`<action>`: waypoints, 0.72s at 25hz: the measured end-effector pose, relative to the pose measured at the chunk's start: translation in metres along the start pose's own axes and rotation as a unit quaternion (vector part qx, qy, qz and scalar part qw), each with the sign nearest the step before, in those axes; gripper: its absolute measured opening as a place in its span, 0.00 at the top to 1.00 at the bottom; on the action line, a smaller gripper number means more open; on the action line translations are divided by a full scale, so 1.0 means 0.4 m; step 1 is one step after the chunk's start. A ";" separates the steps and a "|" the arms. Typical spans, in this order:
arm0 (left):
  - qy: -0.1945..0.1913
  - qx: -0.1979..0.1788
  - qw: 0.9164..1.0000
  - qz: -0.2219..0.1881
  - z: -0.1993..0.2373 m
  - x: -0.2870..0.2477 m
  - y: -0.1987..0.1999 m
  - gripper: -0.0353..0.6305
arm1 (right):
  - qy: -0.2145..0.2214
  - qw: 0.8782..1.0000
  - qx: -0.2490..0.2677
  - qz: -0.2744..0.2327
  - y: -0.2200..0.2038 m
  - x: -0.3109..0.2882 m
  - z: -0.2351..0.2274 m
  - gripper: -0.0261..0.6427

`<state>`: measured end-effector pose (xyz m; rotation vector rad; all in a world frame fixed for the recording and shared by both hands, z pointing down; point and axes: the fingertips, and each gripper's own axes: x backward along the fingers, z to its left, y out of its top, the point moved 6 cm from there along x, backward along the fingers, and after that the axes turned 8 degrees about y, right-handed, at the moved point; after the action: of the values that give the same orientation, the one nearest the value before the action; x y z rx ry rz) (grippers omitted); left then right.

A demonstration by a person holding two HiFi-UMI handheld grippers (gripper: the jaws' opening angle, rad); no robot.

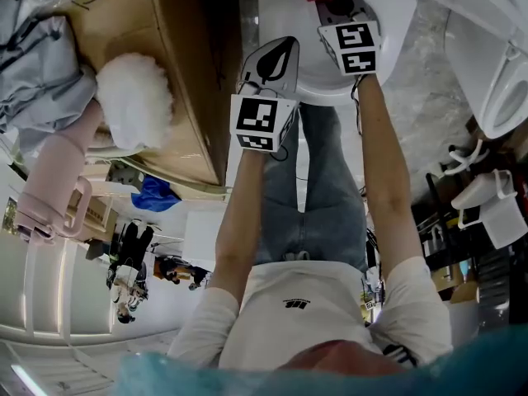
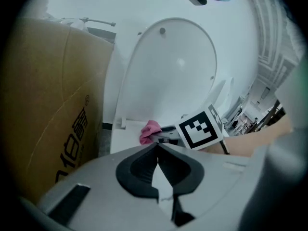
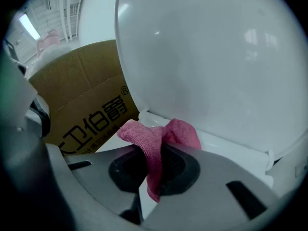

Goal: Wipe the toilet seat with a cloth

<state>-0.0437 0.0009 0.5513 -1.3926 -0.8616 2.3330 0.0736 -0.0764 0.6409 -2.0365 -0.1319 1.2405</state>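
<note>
My head camera looks steeply down along both arms to the toilet (image 1: 280, 7) at the frame's top. The left gripper view faces the raised lid (image 2: 173, 71) from a little back — it also takes in the right tongs (image 2: 161, 134). The right gripper view sits close under that lid. Both gripper views share the lid, the pink cloth (image 2: 150, 131) and the cardboard box (image 2: 53, 105).

I'm seeing a big cardboard box (image 1: 177, 64) with a fluffy white thing (image 1: 136, 97) against it, a grey marbled floor (image 1: 429, 81), and a bright strip light (image 3: 29, 27) overhead.
</note>
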 end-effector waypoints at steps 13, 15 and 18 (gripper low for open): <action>-0.017 -0.018 1.000 0.004 -0.053 -0.026 0.012 0.93 | -0.039 0.998 -0.038 -0.004 -0.076 0.082 -0.105 0.94; -0.019 -0.020 1.000 0.005 -0.062 -0.029 0.013 0.93 | -0.046 0.998 -0.045 -0.004 -0.083 0.095 -0.118 0.94; -0.023 -0.023 0.999 0.006 -0.078 -0.035 0.013 0.93 | -0.058 0.997 -0.056 -0.007 -0.093 0.115 -0.140 0.94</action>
<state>-0.0094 0.0000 0.5468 -1.3705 -0.9294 2.3773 0.1531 -0.0591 0.6457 -2.0548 -0.2756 1.3690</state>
